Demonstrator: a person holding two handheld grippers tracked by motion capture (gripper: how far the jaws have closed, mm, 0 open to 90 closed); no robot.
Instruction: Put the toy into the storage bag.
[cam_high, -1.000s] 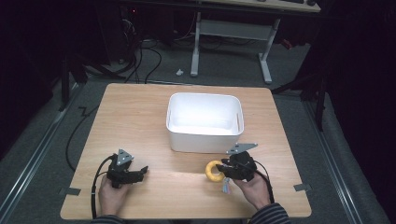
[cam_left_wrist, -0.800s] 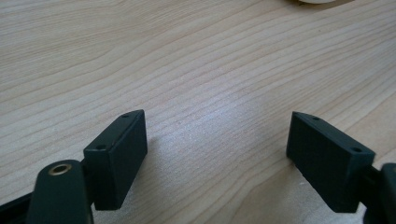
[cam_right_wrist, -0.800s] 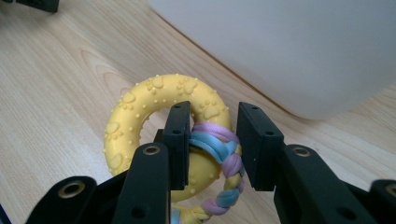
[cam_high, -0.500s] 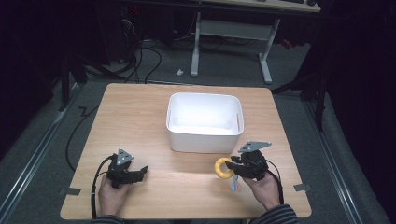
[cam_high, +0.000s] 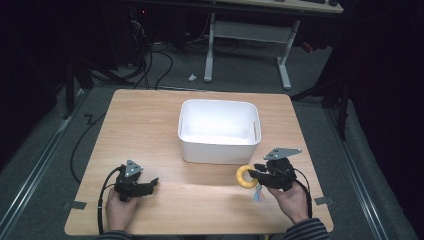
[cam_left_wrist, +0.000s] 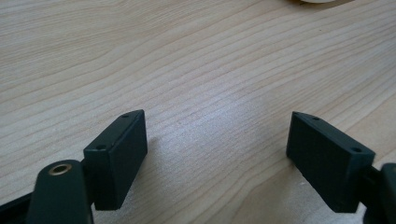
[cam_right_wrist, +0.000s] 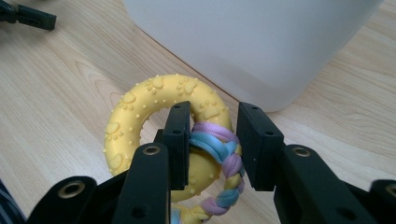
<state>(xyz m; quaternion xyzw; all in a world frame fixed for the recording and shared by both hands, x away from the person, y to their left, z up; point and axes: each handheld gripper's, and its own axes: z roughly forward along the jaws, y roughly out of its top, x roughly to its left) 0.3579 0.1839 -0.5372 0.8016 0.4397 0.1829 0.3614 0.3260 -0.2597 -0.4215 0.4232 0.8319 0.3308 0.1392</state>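
Yellow ring toy (cam_right_wrist: 154, 116) sits clamped in the right gripper (cam_right_wrist: 214, 140) beside the white bin (cam_high: 219, 131); left gripper (cam_left_wrist: 217, 154) gapes empty.

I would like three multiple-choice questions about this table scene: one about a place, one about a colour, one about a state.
1. Where is the white bin relative to the ring toy?
A. farther from the person
B. nearer the person
C. on top of it

2. What colour is the ring toy's body?
A. red
B. yellow
C. green

3. How does the left gripper stand?
A. shut on the toy
B. open with nothing between its jaws
C. shut on the bin's rim

Answers:
1 A: the bin stands behind the toy in the high view.
2 B: the right gripper holds a yellow ring with a blue-purple braid.
3 B: bare wood shows between its jaws.
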